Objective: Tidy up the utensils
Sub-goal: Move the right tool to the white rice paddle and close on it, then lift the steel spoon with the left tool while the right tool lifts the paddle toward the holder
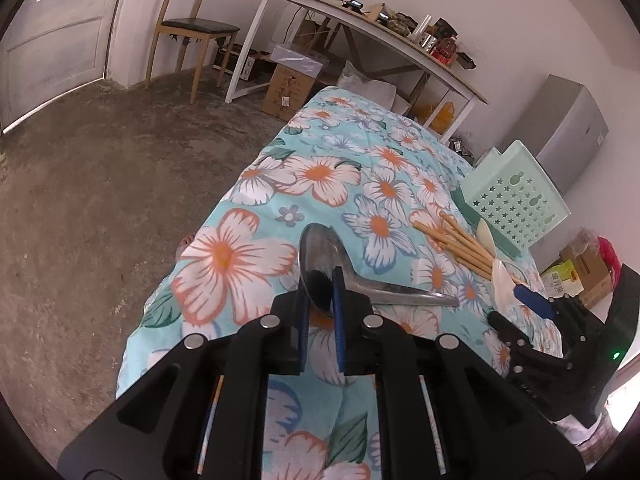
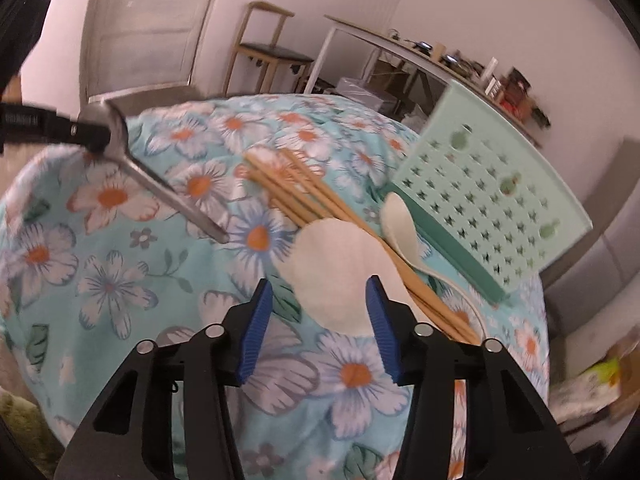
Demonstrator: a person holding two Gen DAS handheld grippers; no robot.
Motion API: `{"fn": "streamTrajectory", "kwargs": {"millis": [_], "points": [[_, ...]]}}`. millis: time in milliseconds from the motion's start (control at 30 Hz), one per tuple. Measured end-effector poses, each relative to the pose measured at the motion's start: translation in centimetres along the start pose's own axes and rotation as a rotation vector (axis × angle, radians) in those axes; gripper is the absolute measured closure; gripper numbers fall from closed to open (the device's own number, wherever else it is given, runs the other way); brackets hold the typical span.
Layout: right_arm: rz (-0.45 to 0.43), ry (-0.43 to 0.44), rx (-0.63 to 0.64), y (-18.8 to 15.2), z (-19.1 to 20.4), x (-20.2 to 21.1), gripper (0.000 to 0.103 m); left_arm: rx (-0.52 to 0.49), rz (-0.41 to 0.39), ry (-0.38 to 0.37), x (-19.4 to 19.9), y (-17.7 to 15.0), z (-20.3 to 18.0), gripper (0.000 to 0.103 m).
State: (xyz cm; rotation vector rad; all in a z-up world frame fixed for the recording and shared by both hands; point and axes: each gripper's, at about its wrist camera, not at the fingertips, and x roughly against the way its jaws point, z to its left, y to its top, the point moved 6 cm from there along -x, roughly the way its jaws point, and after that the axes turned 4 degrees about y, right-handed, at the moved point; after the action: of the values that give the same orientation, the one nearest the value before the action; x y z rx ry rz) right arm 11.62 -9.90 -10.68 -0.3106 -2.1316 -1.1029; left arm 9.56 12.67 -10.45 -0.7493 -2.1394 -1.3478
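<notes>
My left gripper (image 1: 322, 294) is shut on the bowl of a metal spoon (image 1: 320, 256), its handle pointing right over the floral cloth; the spoon also shows in the right wrist view (image 2: 160, 184) at upper left. My right gripper (image 2: 318, 312) is open, its blue pads on either side of a large white spoon (image 2: 336, 276) lying on the cloth. Several wooden chopsticks (image 2: 304, 196) and a smaller white spoon (image 2: 400, 228) lie beside it. A mint green perforated basket (image 2: 492, 196) stands at the right; it also shows in the left wrist view (image 1: 516, 200).
The table under the floral cloth (image 1: 320, 176) drops off to a concrete floor at the left. A wooden chair (image 1: 188, 28) and a cluttered white desk (image 1: 360, 20) stand by the far wall. A grey cabinet (image 1: 568, 124) is at the right.
</notes>
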Motion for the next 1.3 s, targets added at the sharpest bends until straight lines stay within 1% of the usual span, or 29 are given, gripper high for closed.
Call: {"fn": "streamTrajectory", "kwargs": {"millis": [67,200,300,333,467,633,767,833,967,1200,1300], "points": [[0.019,-0.03,0.038,0.2,0.6,-0.7,0.06,0.001,-0.002,0.0,-0.1,0.0,0.1,0.093],[0.036,-0.075,0.064,0.7,1.0,-1.4,0.066,-0.001,-0.006,0.003,-0.1,0.0,0.1,0.094],[0.049,-0.09,0.051,0.8,0.9,-1.7,0.079,-0.005,-0.018,0.009,0.2,0.1,-0.1,0.094],[0.051,-0.089,0.044,0.8,0.8,-1.7,0.085,-0.005,-0.022,0.009,0.4,0.1,-0.1,0.094],[-0.002,-0.059,-0.038,1.2,-0.2,0.0,0.094,-0.015,-0.054,0.012,1.5,0.7,-0.7,0.096],[-0.058,-0.013,-0.155,1.4,-2.2,2.5,0.095,-0.033,-0.124,0.003,3.7,2.1,-1.7,0.097],[-0.129,0.043,-0.301,1.4,-5.1,5.3,0.096,-0.062,-0.174,0.0,5.2,3.2,-2.8,0.099],[-0.17,0.067,-0.374,1.2,-6.6,6.6,0.097,-0.072,-0.187,-0.001,5.7,3.9,-3.3,0.099],[-0.233,0.106,-0.484,0.4,-9.4,8.5,0.098,-0.096,-0.222,-0.001,6.9,5.2,-5.0,0.099],[-0.308,0.163,-0.591,-0.8,-12.7,10.8,0.099,-0.163,-0.295,-0.009,9.2,7.0,-9.1,0.1],[-0.342,0.204,-0.632,-1.1,-14.1,11.7,0.1,-0.187,-0.319,-0.02,9.9,7.9,-10.8,0.1]]}}
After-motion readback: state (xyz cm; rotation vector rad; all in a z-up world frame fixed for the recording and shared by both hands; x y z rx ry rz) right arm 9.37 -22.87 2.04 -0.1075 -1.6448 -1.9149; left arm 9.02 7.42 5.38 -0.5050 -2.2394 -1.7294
